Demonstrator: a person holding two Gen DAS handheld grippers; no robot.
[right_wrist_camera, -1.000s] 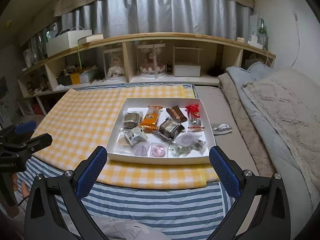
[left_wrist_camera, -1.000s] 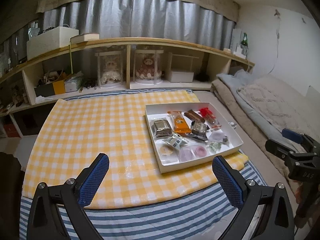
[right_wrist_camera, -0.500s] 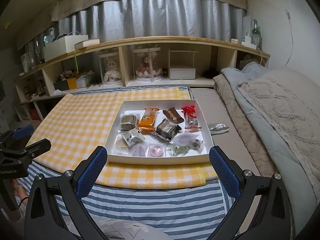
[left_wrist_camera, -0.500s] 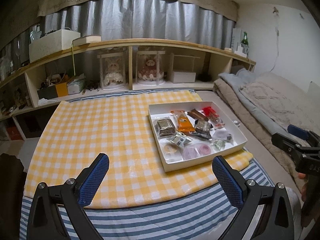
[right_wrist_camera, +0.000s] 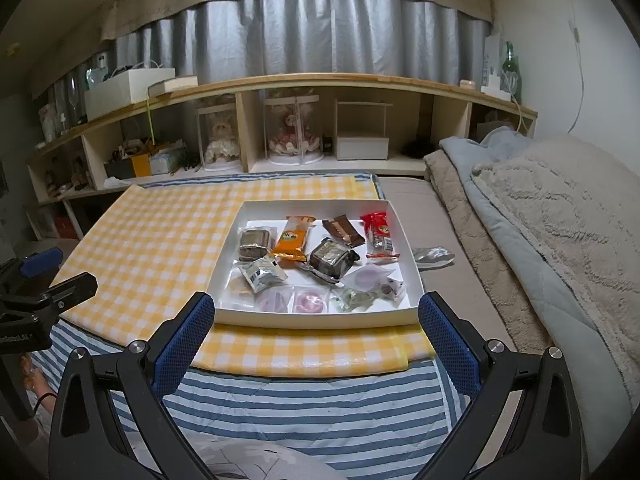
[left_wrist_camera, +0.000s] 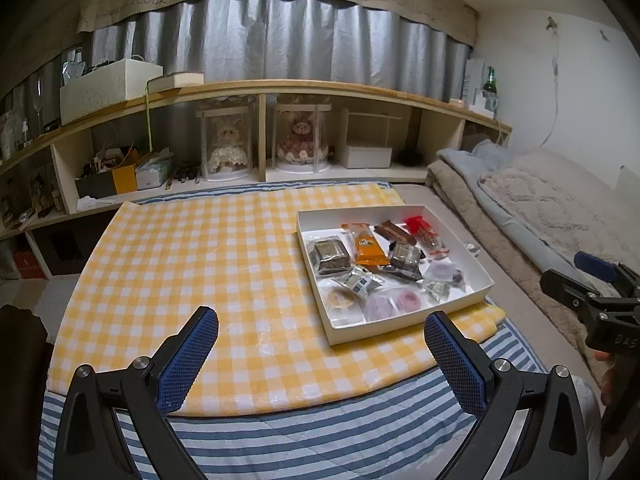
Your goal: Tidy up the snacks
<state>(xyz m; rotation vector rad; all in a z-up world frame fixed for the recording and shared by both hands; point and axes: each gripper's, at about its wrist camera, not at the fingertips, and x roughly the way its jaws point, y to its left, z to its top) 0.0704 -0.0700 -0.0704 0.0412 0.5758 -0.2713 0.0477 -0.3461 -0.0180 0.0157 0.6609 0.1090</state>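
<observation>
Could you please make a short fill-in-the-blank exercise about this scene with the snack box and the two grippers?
1. The snacks lie in a shallow white box that rests on a yellow-and-white ____ cloth.
2. Both the left gripper and the right gripper are ____ and hold nothing.
3. The long orange packet lies ____ the box.
4. A silver wrapper lies outside the box, on its ____ side.

Missing words: checked; open; inside; right

Both cameras looked forward toward the shelf wall (left_wrist_camera: pixel 320 92) from low over the bed's near edge. The left view sat left of the snack box (left_wrist_camera: pixel 472 270), angled right; the right view faced the box (right_wrist_camera: pixel 316 320) squarely, closer. Both shared the checkered cloth (left_wrist_camera: pixel 200 264).
</observation>
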